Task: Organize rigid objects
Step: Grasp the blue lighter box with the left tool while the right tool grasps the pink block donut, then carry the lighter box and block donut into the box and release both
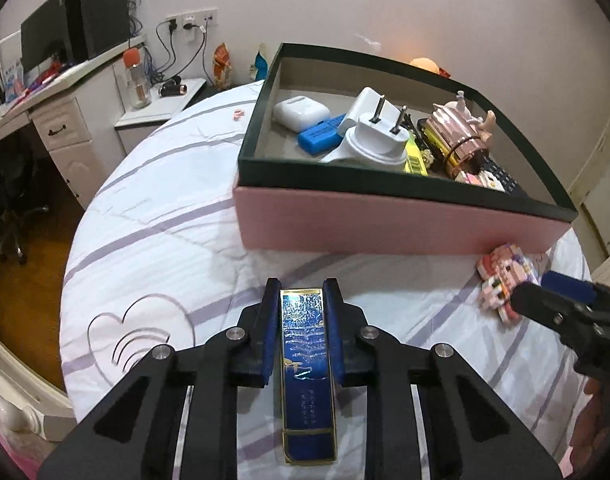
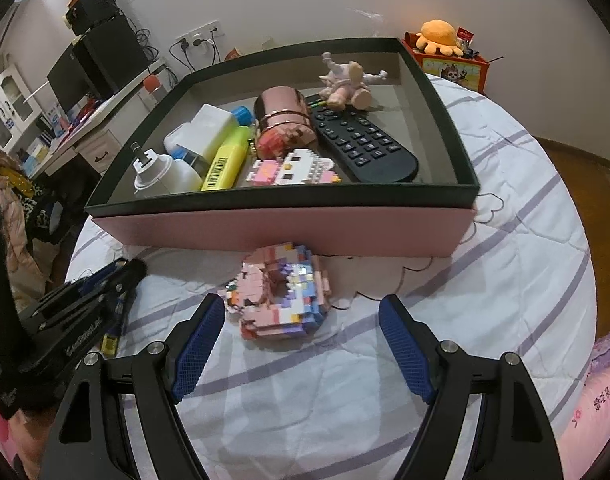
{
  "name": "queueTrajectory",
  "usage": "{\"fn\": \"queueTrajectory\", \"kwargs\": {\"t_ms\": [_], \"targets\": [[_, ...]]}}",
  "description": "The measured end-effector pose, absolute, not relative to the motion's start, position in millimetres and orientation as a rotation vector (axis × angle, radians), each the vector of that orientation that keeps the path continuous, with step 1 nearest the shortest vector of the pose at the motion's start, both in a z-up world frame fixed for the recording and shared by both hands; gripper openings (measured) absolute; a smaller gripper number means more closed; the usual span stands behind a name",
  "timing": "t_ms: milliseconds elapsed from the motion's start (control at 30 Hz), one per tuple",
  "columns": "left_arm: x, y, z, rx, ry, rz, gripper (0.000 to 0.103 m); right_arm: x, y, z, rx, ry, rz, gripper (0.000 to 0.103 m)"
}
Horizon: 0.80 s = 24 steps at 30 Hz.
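My left gripper point(image 1: 301, 292) is shut on a flat blue box with gold edges point(image 1: 307, 360), held above the bed in front of the pink box with a dark rim point(image 1: 385, 224). My right gripper point(image 2: 301, 312) is open over the bedsheet, its fingers either side of a pink block-built toy point(image 2: 281, 296) that lies just before the pink box point(image 2: 265, 232). The toy also shows in the left wrist view point(image 1: 505, 276), with the right gripper point(image 1: 553, 292) at it. The left gripper point(image 2: 117, 280) shows at the left of the right wrist view.
The box holds a white plug adapter point(image 1: 379, 140), earbud case point(image 1: 301, 112), blue item point(image 1: 319, 134), yellow highlighter point(image 2: 225, 160), copper cylinder point(image 2: 283, 120), remote point(image 2: 365, 148), block toy point(image 2: 293, 168) and figurine point(image 2: 347, 80). A desk point(image 1: 65, 92) stands left of the bed.
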State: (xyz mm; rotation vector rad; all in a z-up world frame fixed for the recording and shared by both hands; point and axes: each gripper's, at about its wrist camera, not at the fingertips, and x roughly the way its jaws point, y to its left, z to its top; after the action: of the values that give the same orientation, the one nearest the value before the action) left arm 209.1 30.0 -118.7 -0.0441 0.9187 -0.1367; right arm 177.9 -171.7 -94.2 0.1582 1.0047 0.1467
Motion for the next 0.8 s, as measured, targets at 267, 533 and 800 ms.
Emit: {"fn": "queueTrajectory", "kwargs": {"t_ms": [267,533,800], "targets": [[200.8,31.3,-115.6,-0.039,0.916,-0.133,0.021,183.9,-153.4,-106.4,0.077,1.009,0.115,0.08],[194.7,29.2,-108.6,-0.03,0.904,-0.113,0.021,178.1,-145.8,-103.8,0.027,0.965,0.102,0.051],[189.2,24.5,-98.5,-0.014,0.881,-0.118,0.02,167.5,-158.6,-92.2,0.088,0.955,0.124,0.051]]}}
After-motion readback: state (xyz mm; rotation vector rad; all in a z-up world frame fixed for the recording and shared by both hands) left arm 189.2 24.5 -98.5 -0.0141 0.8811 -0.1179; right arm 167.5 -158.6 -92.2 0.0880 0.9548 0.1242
